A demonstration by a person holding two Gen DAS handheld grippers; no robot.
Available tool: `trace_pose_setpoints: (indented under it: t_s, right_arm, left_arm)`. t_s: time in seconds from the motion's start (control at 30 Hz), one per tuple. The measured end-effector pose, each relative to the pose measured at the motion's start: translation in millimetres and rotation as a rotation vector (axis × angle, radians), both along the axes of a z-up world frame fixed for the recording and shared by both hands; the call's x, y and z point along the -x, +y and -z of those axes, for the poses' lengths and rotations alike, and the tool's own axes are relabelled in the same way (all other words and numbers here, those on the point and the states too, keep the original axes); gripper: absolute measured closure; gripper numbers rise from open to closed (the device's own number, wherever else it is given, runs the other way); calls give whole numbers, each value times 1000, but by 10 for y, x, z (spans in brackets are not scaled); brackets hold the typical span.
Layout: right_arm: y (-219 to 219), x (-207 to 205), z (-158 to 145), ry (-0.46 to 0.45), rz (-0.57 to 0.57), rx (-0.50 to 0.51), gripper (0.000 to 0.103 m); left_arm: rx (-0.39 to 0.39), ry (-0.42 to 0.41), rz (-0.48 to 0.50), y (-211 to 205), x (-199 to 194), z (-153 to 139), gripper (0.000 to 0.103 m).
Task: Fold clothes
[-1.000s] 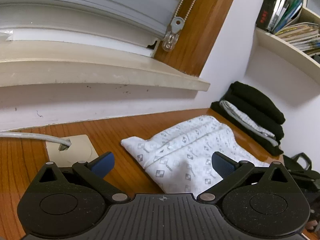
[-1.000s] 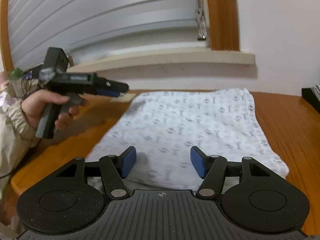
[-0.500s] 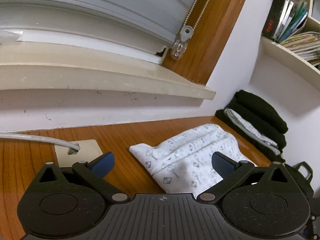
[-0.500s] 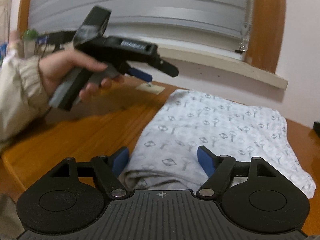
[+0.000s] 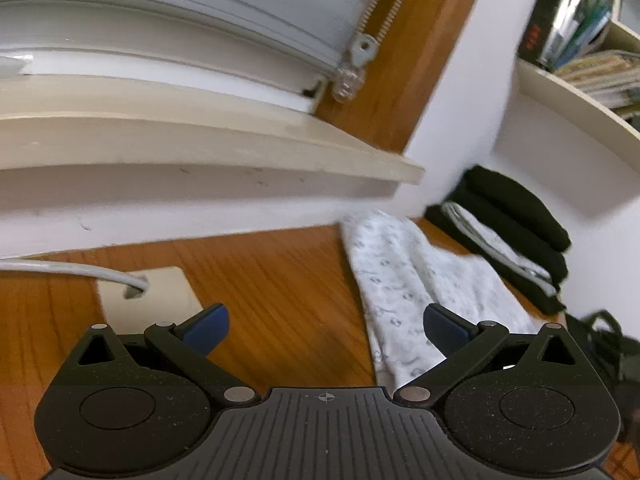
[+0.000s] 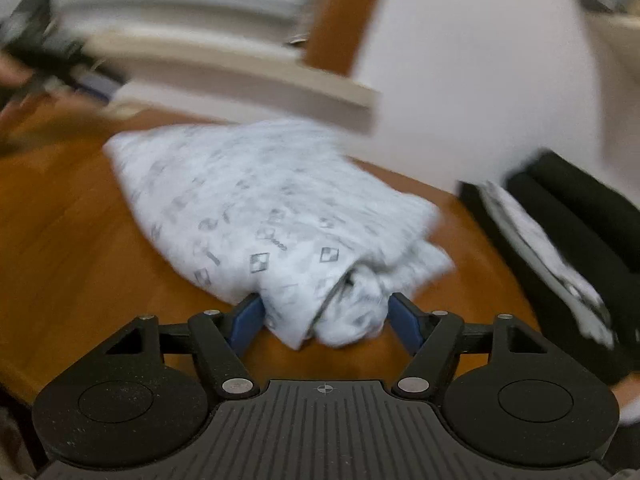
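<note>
Between right gripper (image 6: 325,317) jaws: folded garment (image 6: 276,216)

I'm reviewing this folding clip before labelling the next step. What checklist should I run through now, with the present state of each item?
1. Right gripper around the folded white patterned garment: ok, the jaws bracket its near end.
2. Right jaws clamped on the cloth: cannot tell, the picture is blurred.
3. Left gripper free: ok, jaws open, nothing between them.
4. Garment folded tidily: not ok, the near end is bunched.
5. Stack of black and grey folded clothes apart from the garment: cannot tell, the edges look close.
6. Bare wooden table beside the garment: ok.
</note>
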State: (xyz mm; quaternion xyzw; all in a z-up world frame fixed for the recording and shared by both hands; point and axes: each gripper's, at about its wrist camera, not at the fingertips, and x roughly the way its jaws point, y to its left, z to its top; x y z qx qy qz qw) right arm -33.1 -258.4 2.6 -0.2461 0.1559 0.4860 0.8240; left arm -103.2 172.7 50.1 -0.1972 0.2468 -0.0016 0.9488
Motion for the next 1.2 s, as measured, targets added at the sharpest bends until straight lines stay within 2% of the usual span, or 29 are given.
trace_pose_setpoints:
  t_s: [0.2, 0.37, 0.43, 0.5, 0.57, 0.63, 0.67, 0.73, 0.8, 0.83, 0.9, 1.07, 1.2]
  right_arm:
    - [-50, 44, -31, 11, -39, -111, 34]
    - [39, 63, -58, -40, -22, -123, 34]
    - [31, 66, -91, -48, -8, -119, 34]
    - [15, 80, -114, -60, 2, -106, 34]
    - [-40, 121, -140, -64, -4, -112, 33]
    - [-83, 184, -174, -63, -21, -131, 33]
    - [-100, 217, -189, -63, -31, -140, 33]
    - [-98, 290, -209, -58, -63, -158, 33]
    - [-31, 346, -182, -50, -98, -155, 33]
    - [18, 370, -157, -48, -114, -145, 33]
    - [120, 386, -86, -49, -129, -123, 33]
    - [224, 203, 66, 12, -104, -85, 34]
    - [144, 170, 98, 21, -100, -80, 34]
  left_arm:
    - [-35, 36, 110, -218, -35, 27, 0]
    - [-61, 63, 198, -394, -34, 75, 6]
    - [-74, 78, 215, -427, -40, 100, 14]
    - [-74, 91, 223, -428, -44, 124, 34]
    - [-80, 98, 223, -429, -51, 136, 41]
    - [-85, 104, 228, -443, -54, 145, 42]
    - [-87, 107, 233, -453, -54, 148, 49]
    - [-93, 112, 239, -467, -55, 156, 56]
    - [-108, 111, 240, -486, -66, 164, 80]
    - [-114, 110, 237, -492, -65, 167, 84]
    - [-136, 105, 236, -518, -68, 172, 102]
    - [-168, 37, 208, -507, 25, 59, 102]
    - [-165, -10, 177, -370, 112, -47, 102]
